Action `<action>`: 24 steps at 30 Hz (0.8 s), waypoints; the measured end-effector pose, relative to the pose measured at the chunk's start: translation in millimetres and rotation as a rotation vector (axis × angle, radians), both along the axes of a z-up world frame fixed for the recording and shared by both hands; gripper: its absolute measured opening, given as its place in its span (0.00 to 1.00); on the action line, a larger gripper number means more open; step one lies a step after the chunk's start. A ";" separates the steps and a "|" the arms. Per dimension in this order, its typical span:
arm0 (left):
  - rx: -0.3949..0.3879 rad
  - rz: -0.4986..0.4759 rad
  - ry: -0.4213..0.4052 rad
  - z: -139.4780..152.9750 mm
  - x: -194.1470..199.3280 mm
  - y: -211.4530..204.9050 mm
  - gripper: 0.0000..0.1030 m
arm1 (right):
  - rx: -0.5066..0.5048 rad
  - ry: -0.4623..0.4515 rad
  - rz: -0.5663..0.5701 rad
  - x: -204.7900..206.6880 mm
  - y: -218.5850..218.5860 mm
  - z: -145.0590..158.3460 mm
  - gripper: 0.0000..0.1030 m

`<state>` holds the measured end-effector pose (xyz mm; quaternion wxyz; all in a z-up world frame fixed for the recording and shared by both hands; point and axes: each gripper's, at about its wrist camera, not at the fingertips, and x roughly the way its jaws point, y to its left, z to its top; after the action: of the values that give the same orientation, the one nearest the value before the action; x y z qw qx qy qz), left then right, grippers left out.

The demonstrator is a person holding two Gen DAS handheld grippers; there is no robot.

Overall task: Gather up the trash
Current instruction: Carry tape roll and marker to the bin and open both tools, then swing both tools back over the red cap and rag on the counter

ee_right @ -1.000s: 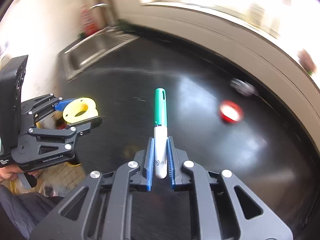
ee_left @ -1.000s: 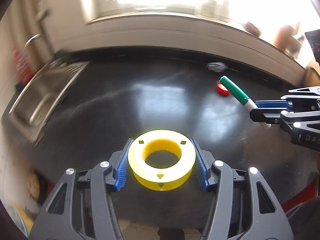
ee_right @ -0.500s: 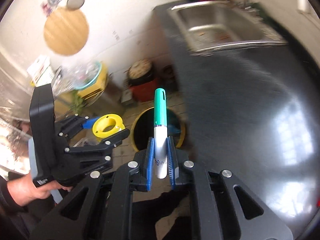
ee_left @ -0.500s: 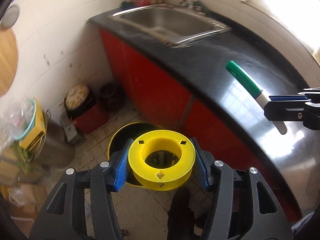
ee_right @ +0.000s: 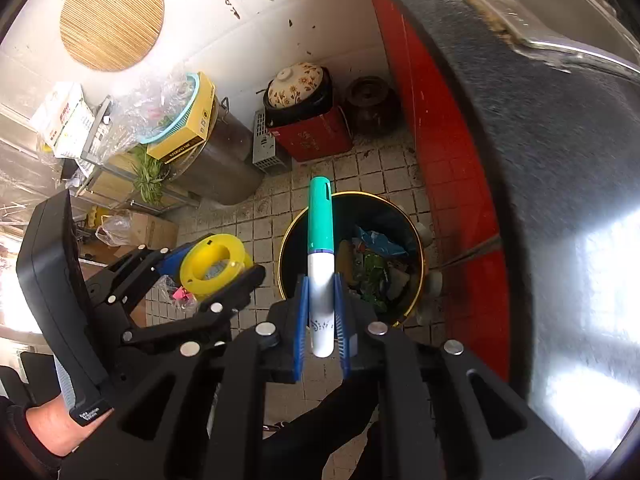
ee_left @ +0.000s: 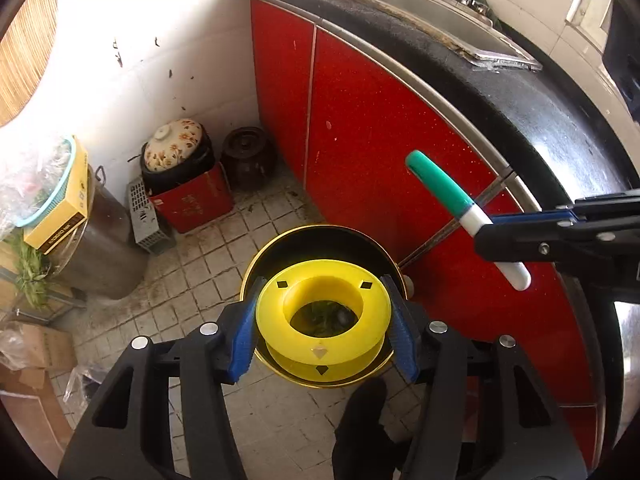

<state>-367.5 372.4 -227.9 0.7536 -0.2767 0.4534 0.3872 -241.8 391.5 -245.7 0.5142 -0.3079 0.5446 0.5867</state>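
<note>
My left gripper (ee_left: 324, 322) is clamped on the yellow plastic spool (ee_left: 323, 312), held flat, and the gold-rimmed black trash bin (ee_left: 320, 236) sits straight below these jaws — its contents show through the spool's hole. My right gripper (ee_right: 322, 312) pinches the green-capped white marker (ee_right: 321, 256), long axis pointing forward over the bin's near rim. The left looks better placed to drop first. Only the right view shows the bin's wrappers (ee_right: 374, 268) — and the spool apparently left of the rim.

The right hand-held gripper (ee_right: 322, 316) clamps a green-capped marker (ee_right: 321, 264) above the open trash bin (ee_right: 416, 236); left of it, the left hand-held gripper (ee_right: 216, 264) grips a yellow spool (ee_right: 212, 266).
</note>
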 end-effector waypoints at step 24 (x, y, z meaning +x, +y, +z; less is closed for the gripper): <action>0.128 -0.346 -0.115 109.1 119.2 -108.4 0.84 | 0.221 -0.250 -0.421 152.7 -225.2 158.4 0.70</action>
<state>-248.3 264.0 -118.8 0.8497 -0.1679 0.4247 0.2634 -89.1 166.3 -87.3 0.7186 -0.2001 0.4616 0.4801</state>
